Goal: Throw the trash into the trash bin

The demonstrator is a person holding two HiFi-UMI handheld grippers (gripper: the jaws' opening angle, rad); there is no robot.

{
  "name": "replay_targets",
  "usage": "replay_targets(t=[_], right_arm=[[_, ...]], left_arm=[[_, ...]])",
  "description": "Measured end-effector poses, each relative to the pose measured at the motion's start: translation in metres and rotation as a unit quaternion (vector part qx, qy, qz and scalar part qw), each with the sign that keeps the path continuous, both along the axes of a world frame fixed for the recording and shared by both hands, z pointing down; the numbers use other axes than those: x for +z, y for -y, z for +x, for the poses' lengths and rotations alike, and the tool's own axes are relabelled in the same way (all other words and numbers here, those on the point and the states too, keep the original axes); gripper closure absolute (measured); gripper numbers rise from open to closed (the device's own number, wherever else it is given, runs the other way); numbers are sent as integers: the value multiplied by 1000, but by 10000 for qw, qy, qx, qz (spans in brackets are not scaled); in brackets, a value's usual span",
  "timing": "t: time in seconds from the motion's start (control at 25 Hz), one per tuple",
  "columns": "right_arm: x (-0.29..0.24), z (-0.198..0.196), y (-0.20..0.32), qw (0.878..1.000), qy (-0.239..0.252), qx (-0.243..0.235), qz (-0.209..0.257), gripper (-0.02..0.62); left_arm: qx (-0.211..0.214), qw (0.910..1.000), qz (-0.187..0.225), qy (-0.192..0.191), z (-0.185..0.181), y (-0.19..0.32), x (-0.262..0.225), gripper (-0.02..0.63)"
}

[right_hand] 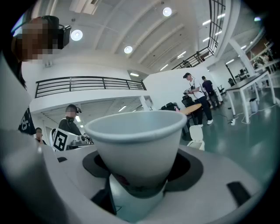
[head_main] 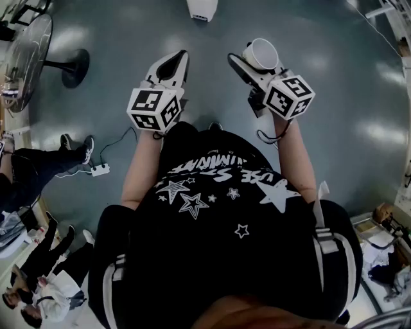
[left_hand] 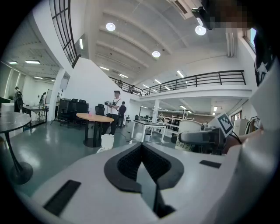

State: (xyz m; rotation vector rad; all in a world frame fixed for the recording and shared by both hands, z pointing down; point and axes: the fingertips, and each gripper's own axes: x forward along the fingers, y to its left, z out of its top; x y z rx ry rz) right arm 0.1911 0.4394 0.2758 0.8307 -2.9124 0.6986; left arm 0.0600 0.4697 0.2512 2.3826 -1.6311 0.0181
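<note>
The right gripper (head_main: 252,64) is clamped on 1 upright white paper cup (head_main: 262,53). The left gripper (head_main: 178,61) has its jaws together. The white trash bin (head_main: 201,9) stands ahead on the floor, and 1 round table (head_main: 29,58) is off to the left.

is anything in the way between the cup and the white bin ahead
Nothing visible. The cup sits in the jaws of the right gripper, and only bare floor lies between it and the white bin.
</note>
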Motion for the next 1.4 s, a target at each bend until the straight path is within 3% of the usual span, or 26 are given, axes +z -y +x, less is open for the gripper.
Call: replay_targets(t=[0.52,0.76,1.4], right_arm=[[10,16,17,9997,10,224,-92,273],[13,16,51,9992,-65,372,-143,273],[22,-48,176,9971,-270,648,-293,273]], left_arm=[[51,10000,53,42,3,25,1,595],[175,9998,37,-11,1,67,3,595],[407,9989,-174,-131,-69,198,17,595]])
